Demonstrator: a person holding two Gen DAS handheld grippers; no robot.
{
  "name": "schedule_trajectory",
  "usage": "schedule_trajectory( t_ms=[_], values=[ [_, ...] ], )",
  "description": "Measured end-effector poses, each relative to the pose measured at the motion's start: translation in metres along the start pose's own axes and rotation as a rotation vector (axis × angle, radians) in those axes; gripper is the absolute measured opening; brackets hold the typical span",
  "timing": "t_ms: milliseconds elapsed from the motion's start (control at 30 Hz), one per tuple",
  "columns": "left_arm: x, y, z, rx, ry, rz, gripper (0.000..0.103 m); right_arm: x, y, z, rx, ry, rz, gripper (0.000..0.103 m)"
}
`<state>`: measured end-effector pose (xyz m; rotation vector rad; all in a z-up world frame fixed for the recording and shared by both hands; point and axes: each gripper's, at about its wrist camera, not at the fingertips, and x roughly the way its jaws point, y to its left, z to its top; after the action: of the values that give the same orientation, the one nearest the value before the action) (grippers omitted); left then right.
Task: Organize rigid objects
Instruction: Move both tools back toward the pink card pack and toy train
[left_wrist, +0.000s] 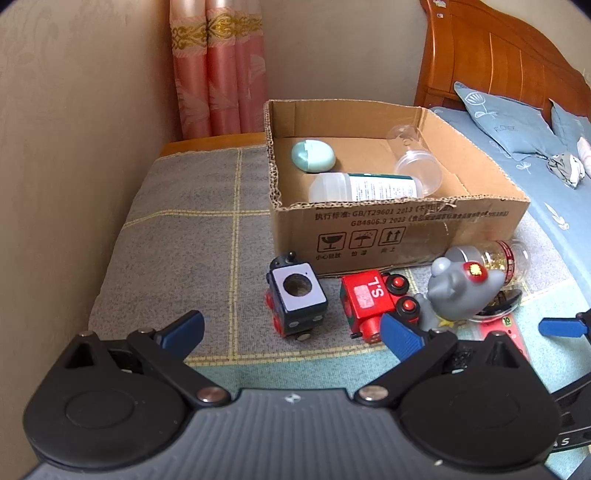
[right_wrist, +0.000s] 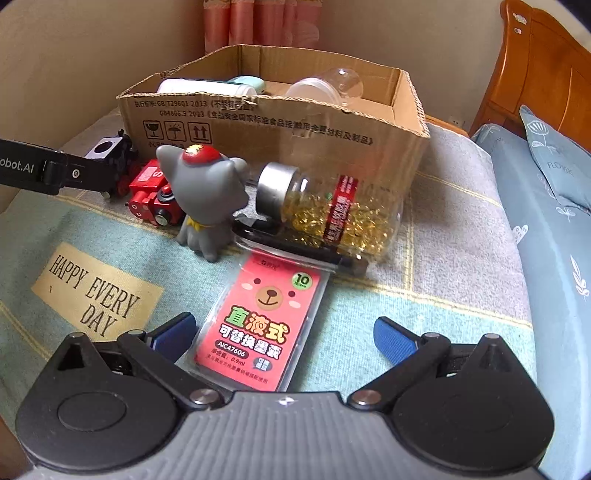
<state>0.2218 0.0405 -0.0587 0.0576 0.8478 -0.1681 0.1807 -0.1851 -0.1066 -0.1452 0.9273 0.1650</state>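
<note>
A cardboard box (left_wrist: 406, 229) stands on the cloth, holding a teal egg-shaped case (left_wrist: 313, 156), a white bottle (left_wrist: 364, 187) and a clear cup (left_wrist: 415, 160). In front of it lie a dark toy train car (left_wrist: 297, 295), a red toy engine (left_wrist: 373, 301), a grey cat figure (left_wrist: 460, 291) and a jar of gold capsules (right_wrist: 332, 210) on its side. A pink refill pack (right_wrist: 264, 325) lies flat between the fingers of my right gripper (right_wrist: 286, 334), which is open. My left gripper (left_wrist: 291, 330) is open, just short of the dark train car.
A wall runs along the left. Pink curtains (left_wrist: 221, 74) hang behind the box. A wooden headboard (left_wrist: 498, 55) and blue pillows (left_wrist: 509, 122) are at the right, beside a blue bedsheet (right_wrist: 546, 258). The cloth carries a "HAPPY EVERY DAY" label (right_wrist: 96, 291).
</note>
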Motion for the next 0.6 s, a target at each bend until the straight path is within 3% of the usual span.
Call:
schedule_trajectory(
  t_ms=[267,600],
  values=[
    [0.020,0.010,0.007,-0.039,0.013,0.027,0.101,-0.009,-0.031,-0.017,0.065,0.007,-0.013,0.103],
    [0.022,0.028,0.005,-0.048,0.022,0.113,0.101,-0.013,-0.051,-0.025,0.077,0.001,-0.021,0.103]
  ],
)
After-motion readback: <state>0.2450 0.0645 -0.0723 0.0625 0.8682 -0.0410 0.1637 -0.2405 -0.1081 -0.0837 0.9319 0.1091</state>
